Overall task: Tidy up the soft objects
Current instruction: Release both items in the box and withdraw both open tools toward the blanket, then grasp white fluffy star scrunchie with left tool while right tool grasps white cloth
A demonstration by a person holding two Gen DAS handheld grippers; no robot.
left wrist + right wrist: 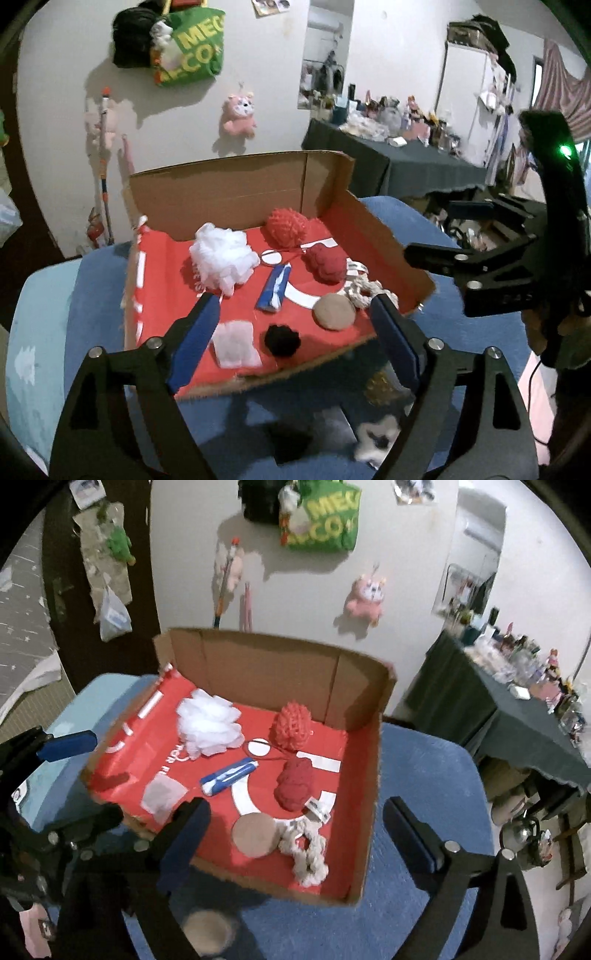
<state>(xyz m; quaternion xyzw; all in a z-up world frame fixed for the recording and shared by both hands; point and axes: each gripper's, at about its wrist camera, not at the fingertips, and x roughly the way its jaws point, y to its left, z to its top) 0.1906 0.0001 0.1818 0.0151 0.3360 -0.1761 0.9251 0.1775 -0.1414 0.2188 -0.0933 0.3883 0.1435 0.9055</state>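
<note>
A cardboard box [229,192] with a red floor sits on a blue surface; it also shows in the right wrist view [273,664]. In it lie a white fluffy puff [221,258], a red mesh ball [287,226], a red yarn lump [327,264], a blue-white roll [275,288], a tan round pad [334,311], a black pom-pom [282,340], a white cloth square [236,344] and a cream rope knot [304,853]. My left gripper [291,328] is open and empty over the box's near edge. My right gripper [295,834] is open and empty over the near edge.
A small white and black object [376,437] and a gold patch [380,387] lie on the blue surface in front of the box. A round tan object [208,932] lies below the right gripper. A cluttered dark-clothed table [402,162] stands at the right by the wall.
</note>
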